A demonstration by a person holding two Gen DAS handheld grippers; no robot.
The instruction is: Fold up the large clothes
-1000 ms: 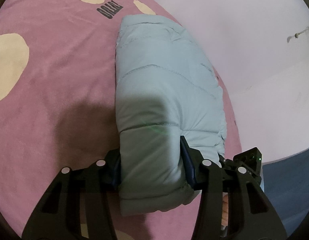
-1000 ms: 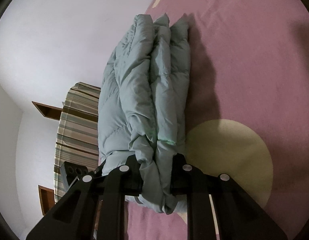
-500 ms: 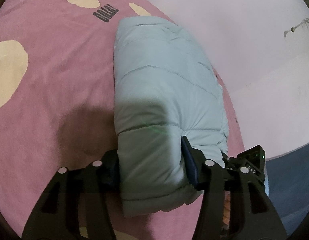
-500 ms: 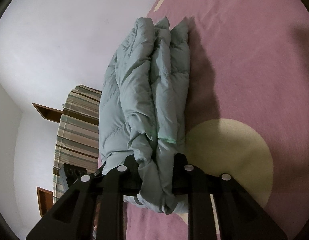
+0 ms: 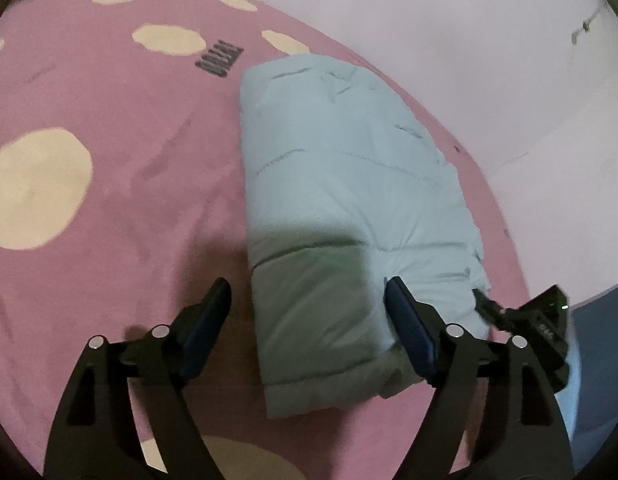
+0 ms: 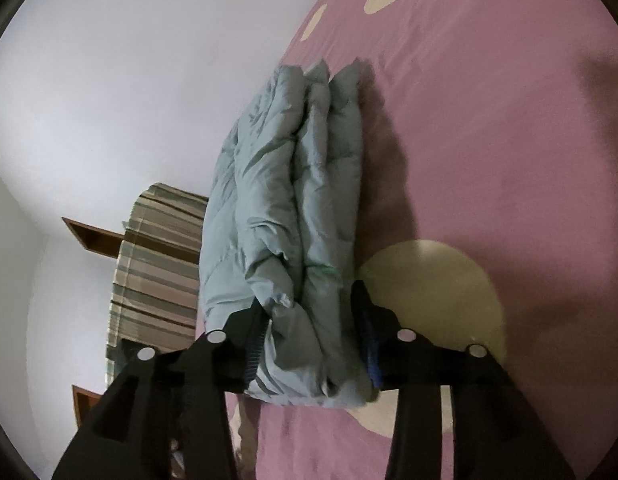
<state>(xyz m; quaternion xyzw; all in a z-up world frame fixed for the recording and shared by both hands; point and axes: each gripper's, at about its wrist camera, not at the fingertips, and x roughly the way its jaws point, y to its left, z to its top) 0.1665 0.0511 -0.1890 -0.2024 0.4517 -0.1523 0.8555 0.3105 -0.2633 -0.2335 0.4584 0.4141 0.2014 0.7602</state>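
Left wrist, right wrist: folded jacket being let go

Left wrist view: the left gripper (image 5: 307, 304) has just been opening; its fingers (image 5: 405, 316) now stand apart from the folded pale-blue puffer jacket (image 5: 341, 184), which lies on the pink bedspread (image 5: 109, 208).

Right wrist view: the right gripper (image 6: 309, 320) has been opening too, its pads barely touching the jacket's stacked layers. Soft, light and springy, the jacket probably needs holding across all layers at an edge.
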